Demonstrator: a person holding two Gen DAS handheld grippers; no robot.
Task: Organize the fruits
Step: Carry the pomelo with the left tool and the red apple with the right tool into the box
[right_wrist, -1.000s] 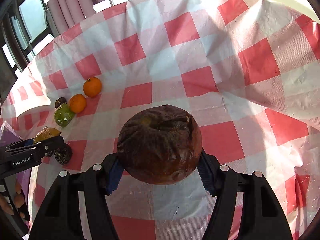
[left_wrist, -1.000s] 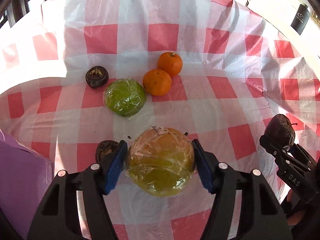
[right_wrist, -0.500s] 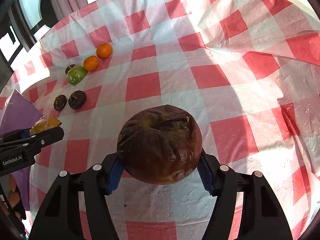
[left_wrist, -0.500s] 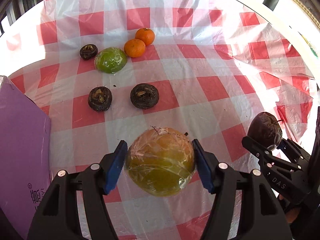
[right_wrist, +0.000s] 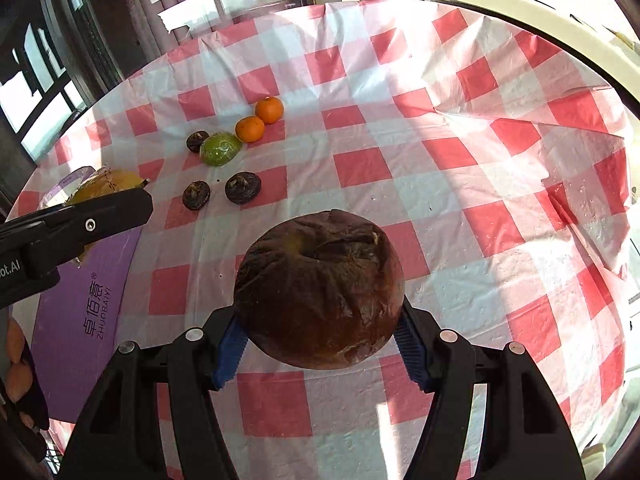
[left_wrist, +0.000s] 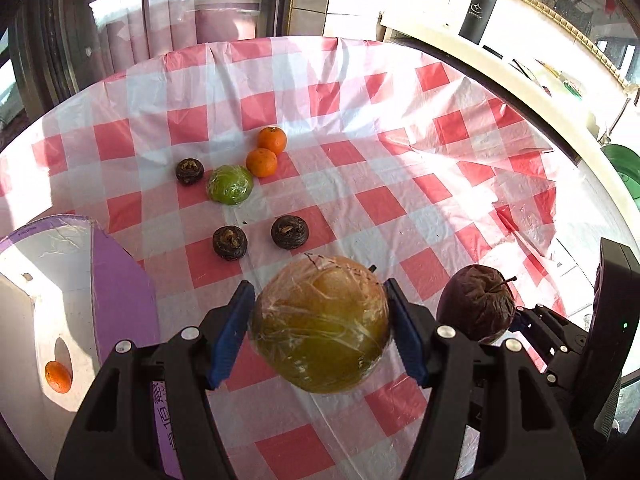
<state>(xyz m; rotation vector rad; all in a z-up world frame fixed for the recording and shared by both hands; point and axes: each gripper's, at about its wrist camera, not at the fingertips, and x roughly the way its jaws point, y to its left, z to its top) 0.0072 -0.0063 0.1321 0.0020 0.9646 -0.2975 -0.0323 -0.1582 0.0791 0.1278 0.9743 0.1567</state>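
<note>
My left gripper (left_wrist: 320,326) is shut on a plastic-wrapped yellow-orange fruit (left_wrist: 322,324), held above the table near a purple box (left_wrist: 120,280). My right gripper (right_wrist: 320,320) is shut on a dark shrivelled apple (right_wrist: 320,292), also seen in the left wrist view (left_wrist: 476,306). On the checked tablecloth (left_wrist: 400,128) lie two oranges (left_wrist: 266,152), a wrapped green fruit (left_wrist: 229,184) and three dark shrivelled fruits (left_wrist: 228,242).
The purple box (right_wrist: 84,320) stands at the table's left edge; a small orange (left_wrist: 58,376) shows through a hole in its white inside. A black bottle (left_wrist: 478,14) stands on a counter beyond the table. Windows lie behind.
Both grippers have lifted and pulled back from the fruits with their loads. The fruit group now looks farther away, and the purple box has come into view at the left.
</note>
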